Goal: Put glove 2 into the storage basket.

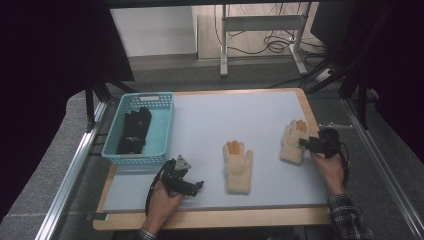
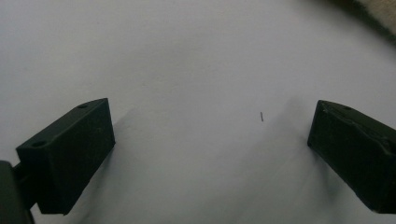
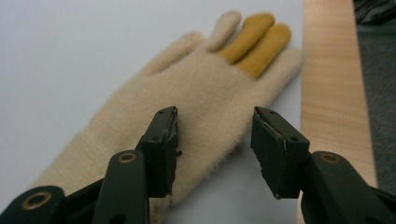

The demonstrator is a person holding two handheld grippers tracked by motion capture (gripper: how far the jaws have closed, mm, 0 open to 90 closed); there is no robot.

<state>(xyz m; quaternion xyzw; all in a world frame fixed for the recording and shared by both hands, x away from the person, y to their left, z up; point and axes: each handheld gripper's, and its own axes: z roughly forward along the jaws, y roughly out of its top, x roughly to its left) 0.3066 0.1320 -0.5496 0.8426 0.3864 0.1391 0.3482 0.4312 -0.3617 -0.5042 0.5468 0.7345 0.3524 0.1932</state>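
Two cream knitted gloves with orange fingertips lie flat on the pale mat. One glove (image 1: 238,167) is in the middle; the other glove (image 1: 294,142) (image 3: 201,93) is near the right edge. My right gripper (image 1: 303,143) (image 3: 215,140) hangs low over the right glove's thumb-side edge. Its jaws stand apart with that edge between them, and the pads do not press on it. My left gripper (image 1: 197,186) (image 2: 210,140) rests near the front left, wide open over bare mat, nothing between its jaws.
A light blue basket (image 1: 147,96) at the back left holds black gloves (image 1: 134,131). The mat sits on a wooden table (image 1: 215,218), whose bare strip runs just right of the right glove. A desk frame and cables stand beyond the table.
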